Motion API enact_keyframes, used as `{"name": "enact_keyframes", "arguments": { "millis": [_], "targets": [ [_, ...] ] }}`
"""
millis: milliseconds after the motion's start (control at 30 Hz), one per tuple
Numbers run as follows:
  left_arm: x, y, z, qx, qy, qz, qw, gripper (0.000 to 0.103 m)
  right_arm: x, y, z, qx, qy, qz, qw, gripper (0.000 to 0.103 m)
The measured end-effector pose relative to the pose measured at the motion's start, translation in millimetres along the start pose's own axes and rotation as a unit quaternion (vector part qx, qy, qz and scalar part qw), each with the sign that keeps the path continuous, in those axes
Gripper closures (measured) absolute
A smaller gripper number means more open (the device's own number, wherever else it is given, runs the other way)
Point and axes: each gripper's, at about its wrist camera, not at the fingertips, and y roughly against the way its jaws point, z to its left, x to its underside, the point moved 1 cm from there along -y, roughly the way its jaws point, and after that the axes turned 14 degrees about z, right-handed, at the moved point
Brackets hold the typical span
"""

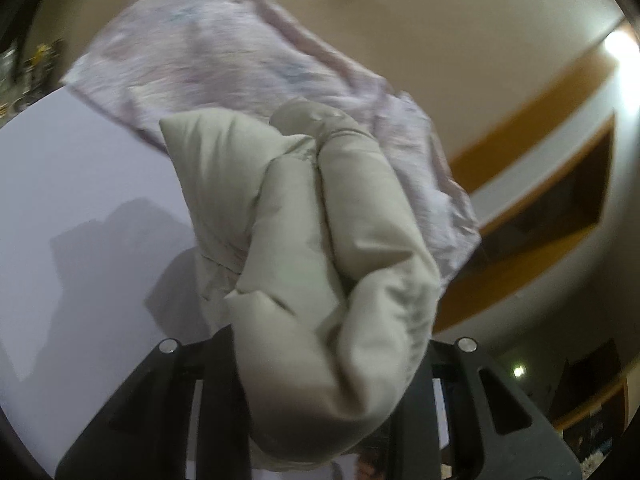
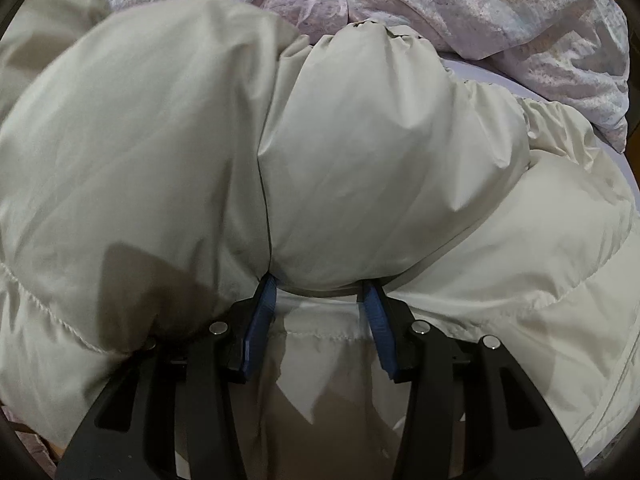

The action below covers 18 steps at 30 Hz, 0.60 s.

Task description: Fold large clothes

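The left hand-held gripper (image 1: 320, 360) is clamped on a bunched end of the pale puffy jacket (image 1: 312, 232), lifted clear of the bed (image 1: 80, 200), probably to carry it over for a fold. The right hand-held gripper (image 2: 320, 300) pinches a quilted section just ahead, anchoring the jacket's bulk before the floral duvet (image 2: 500, 12).

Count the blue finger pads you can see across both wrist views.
2, both in the right wrist view: one pad left of the gap, one pad right of it. In the left wrist view the puffy jacket may hide others.
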Motion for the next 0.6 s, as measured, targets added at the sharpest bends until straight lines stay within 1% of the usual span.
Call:
{"name": "enact_keyframes", "arguments": {
  "millis": [200, 333, 400, 467, 600],
  "targets": [
    [5, -18, -52, 0.038, -0.051, 0.017, 0.9978, 0.075, -2, 1, -6, -0.019, 0.006, 0.004, 1.000, 0.056],
    [10, -27, -75, 0.040, -0.062, 0.022, 0.9970, 0.074, -1, 6, -15, -0.036, 0.006, 0.005, 0.999, 0.056],
    [11, -30, -85, 0.039, -0.067, 0.023, 0.9967, 0.073, 2, 13, -27, -0.054, 0.001, 0.005, 0.999, 0.056],
    [15, -33, -93, 0.041, -0.073, 0.025, 0.9962, 0.073, 13, 25, -41, -0.079, -0.005, -0.004, 0.997, 0.056],
    [23, -44, -112, 0.047, -0.083, 0.031, 0.9950, 0.072, 40, 47, -68, -0.094, -0.013, -0.031, 0.995, 0.056]
  ]
}}
